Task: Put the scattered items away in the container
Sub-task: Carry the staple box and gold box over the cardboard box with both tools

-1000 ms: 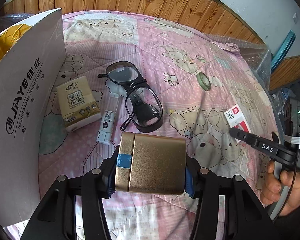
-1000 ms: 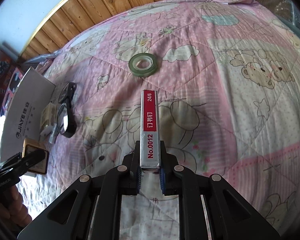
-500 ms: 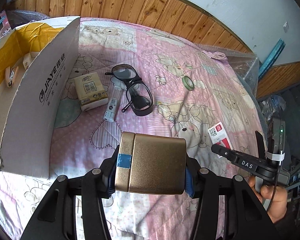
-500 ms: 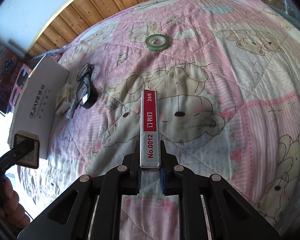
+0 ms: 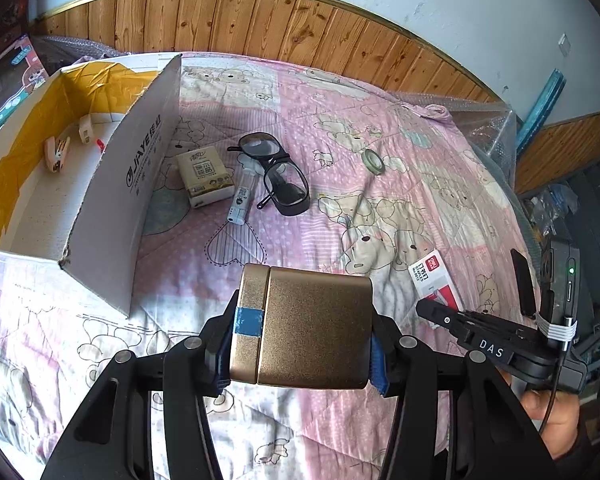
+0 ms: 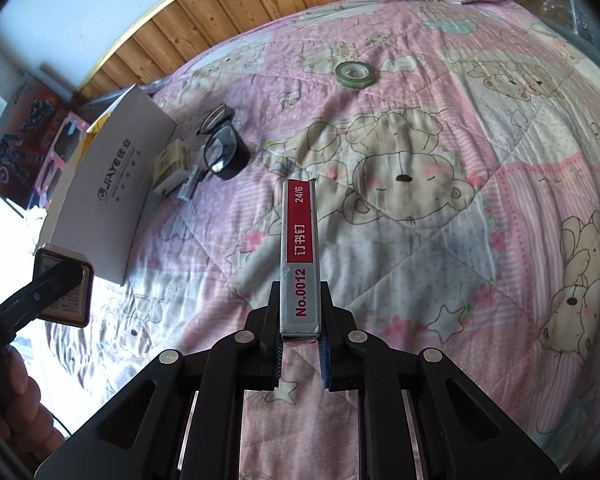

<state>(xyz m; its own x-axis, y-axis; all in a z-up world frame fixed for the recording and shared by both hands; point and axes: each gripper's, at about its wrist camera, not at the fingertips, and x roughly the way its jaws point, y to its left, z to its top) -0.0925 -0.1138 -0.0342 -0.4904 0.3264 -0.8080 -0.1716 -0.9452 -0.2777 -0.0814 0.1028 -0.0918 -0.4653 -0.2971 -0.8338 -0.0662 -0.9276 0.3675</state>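
Bed (image 5: 400, 184) with pink quilted cover, cartoon bear print; wood-panelled wall (image 5: 284, 28) below white plaster behind it. Bubble wrap at the far edge of the bed.

Open cardboard box (image 5: 128, 184) on the bed at left, white outside, yellow tape inside, side printed "JiAYE" plus Chinese characters. Inside: small stapler (image 5: 57, 153) and a small white item (image 5: 86, 134), apart from each other.

Still loose on the cover: tissue pack (image 5: 205, 178) with Chinese print, just beside the box; small white tube (image 5: 241, 202) next to it; black-framed safety glasses (image 5: 278, 174) touching the tube's far end; green tape roll (image 6: 356, 73) well apart, further back.

Left hand-held gripper (image 5: 300, 336) clenched on a gold box (image 5: 304, 330) with a blue tape strip, held above the cover near the cardboard box's front corner. Right hand-held gripper (image 6: 300, 354) clamped on a red-and-white staples box (image 6: 300, 256) reading "No.0012", "24/6", in the air over the middle of the bed. "DAS" on the right gripper body in the left view.
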